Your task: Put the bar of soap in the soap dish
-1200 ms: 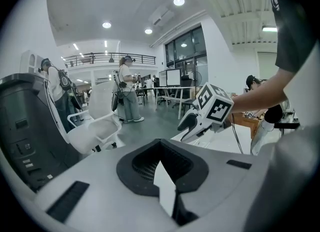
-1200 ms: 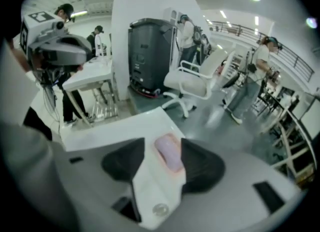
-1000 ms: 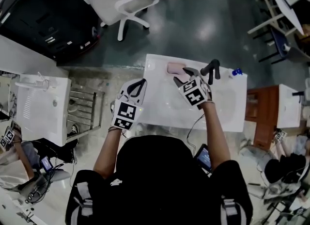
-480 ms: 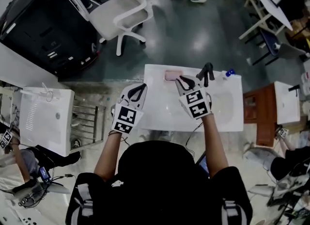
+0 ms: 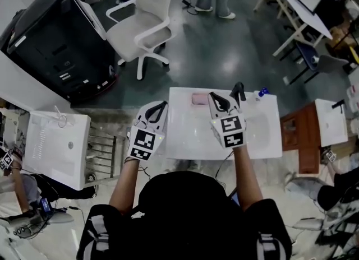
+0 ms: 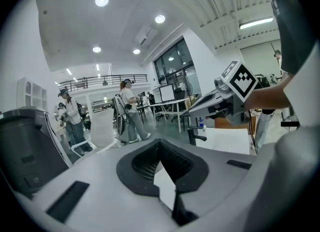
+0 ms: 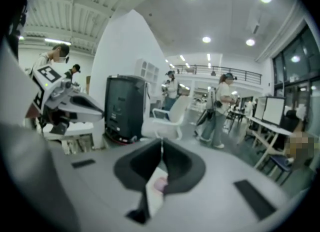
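Note:
A pink bar of soap lies at the back edge of the white basin top; I cannot make out a dish apart from it. My right gripper hangs above the basin just right of the soap, shut and empty. In the right gripper view the soap shows below the closed jaws. Over the basin's left edge my left gripper is also shut with nothing in it. The left gripper view shows its tips meeting and the right gripper off to the right.
A black faucet stands behind the bowl, right of the right gripper, with a small blue bottle beyond it. A white office chair and a black cabinet stand farther off. People walk in the background.
The right gripper, open at the soap before, has lifted away from it and shut empty. Both grippers have risen. The soap stays at the basin's back edge.

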A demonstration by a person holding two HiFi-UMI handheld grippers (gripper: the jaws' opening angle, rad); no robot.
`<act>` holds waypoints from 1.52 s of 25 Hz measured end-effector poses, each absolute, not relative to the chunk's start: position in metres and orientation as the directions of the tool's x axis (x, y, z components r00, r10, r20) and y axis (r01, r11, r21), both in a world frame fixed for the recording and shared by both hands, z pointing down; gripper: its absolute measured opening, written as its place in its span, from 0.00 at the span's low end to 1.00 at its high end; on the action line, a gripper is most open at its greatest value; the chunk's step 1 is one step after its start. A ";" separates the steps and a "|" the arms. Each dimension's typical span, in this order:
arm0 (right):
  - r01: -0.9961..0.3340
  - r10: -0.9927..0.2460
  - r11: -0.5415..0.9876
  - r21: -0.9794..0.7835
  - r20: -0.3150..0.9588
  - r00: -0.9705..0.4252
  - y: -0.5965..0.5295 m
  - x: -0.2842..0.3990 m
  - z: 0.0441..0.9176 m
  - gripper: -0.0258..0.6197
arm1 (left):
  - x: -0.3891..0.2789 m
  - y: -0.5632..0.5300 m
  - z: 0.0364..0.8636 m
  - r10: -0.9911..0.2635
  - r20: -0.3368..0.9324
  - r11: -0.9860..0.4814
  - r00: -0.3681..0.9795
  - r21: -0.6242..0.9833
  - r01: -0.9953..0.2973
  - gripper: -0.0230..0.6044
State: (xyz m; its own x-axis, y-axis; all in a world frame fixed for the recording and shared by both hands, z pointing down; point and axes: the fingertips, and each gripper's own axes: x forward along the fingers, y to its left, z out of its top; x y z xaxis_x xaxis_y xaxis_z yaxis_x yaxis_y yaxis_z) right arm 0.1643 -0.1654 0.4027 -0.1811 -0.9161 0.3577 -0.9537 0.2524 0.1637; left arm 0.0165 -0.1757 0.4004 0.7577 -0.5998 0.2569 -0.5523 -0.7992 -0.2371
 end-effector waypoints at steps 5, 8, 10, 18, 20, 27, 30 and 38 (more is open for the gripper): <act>-0.959 -0.952 0.218 0.180 0.255 -0.169 -0.161 0.159 0.375 0.09 | 0.017 -0.173 0.381 -0.608 0.215 -0.790 0.764 -0.252 -0.558 0.07; -0.965 -0.967 0.194 0.178 0.201 -0.157 -0.159 0.159 0.360 0.09 | 0.017 -0.173 0.369 -0.616 0.186 -0.783 0.766 -0.259 -0.566 0.07; -0.968 -0.973 0.181 0.174 0.177 -0.151 -0.158 0.160 0.353 0.09 | 0.017 -0.173 0.362 -0.621 0.169 -0.777 0.765 -0.263 -0.572 0.07; -0.973 -0.978 0.170 0.157 0.147 -0.147 -0.152 0.165 0.348 0.09 | 0.021 -0.172 0.356 -0.630 0.144 -0.767 0.764 -0.273 -0.581 0.07; -0.973 -0.979 0.167 0.162 0.144 -0.144 -0.151 0.166 0.349 0.09 | 0.023 -0.172 0.355 -0.630 0.140 -0.767 0.764 -0.273 -0.581 0.07; -0.971 -0.978 0.167 0.174 0.154 -0.141 -0.149 0.166 0.352 0.09 | 0.025 -0.170 0.352 -0.629 0.130 -0.766 0.766 -0.271 -0.583 0.07; -0.971 -0.978 0.166 0.173 0.155 -0.139 -0.149 0.165 0.354 0.09 | 0.026 -0.169 0.352 -0.632 0.129 -0.763 0.764 -0.275 -0.585 0.07; -0.967 -0.978 0.174 0.185 0.145 -0.148 -0.151 0.163 0.353 0.09 | 0.026 -0.168 0.354 -0.639 0.128 -0.756 0.758 -0.281 -0.590 0.07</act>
